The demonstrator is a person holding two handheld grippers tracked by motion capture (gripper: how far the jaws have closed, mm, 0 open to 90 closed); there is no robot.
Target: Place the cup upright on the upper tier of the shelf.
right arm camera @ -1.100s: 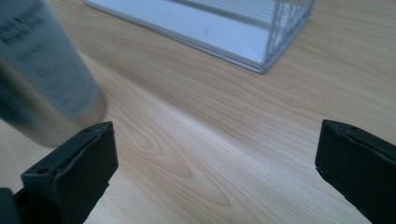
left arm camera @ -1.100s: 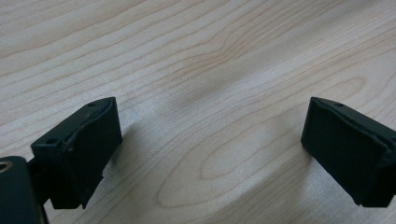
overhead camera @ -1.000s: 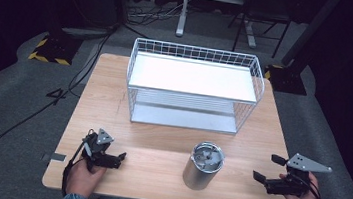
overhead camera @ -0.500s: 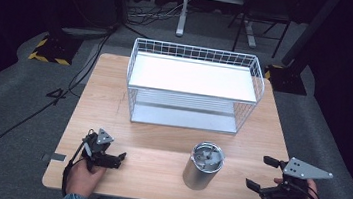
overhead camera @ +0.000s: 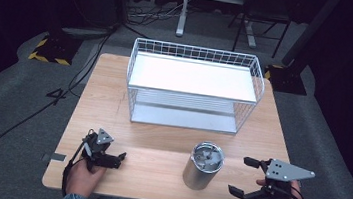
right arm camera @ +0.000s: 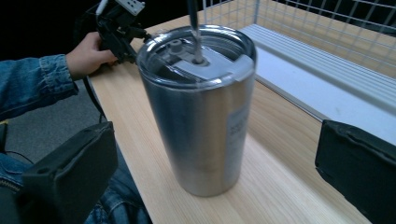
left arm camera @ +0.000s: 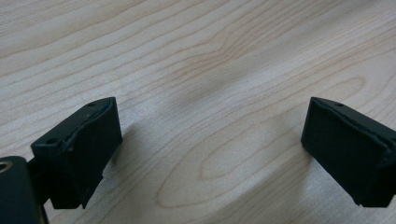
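Note:
A stainless steel tumbler (overhead camera: 202,165) with a clear lid stands upright near the table's front edge, right of centre. In the right gripper view the tumbler (right arm camera: 201,107) stands just ahead of the two black jaws, which are spread wide. My right gripper (overhead camera: 245,177) is open at the front right corner, facing the tumbler, a short gap away. My left gripper (overhead camera: 118,158) rests low on the wood at the front left; in the left gripper view its jaws are spread over bare wood, so the left gripper (left arm camera: 210,140) is open and holds nothing.
A white wire basket (overhead camera: 197,56) with a white shelf across its top and a white floor stands on the far half of the wooden table (overhead camera: 160,138). Grey carpet, cables and desk legs lie beyond. A person's denim sleeve (right arm camera: 32,84) shows by the left hand.
My right gripper has moved down and toward the front edge, turning to face the tumbler. The left gripper and the tumbler have stayed put.

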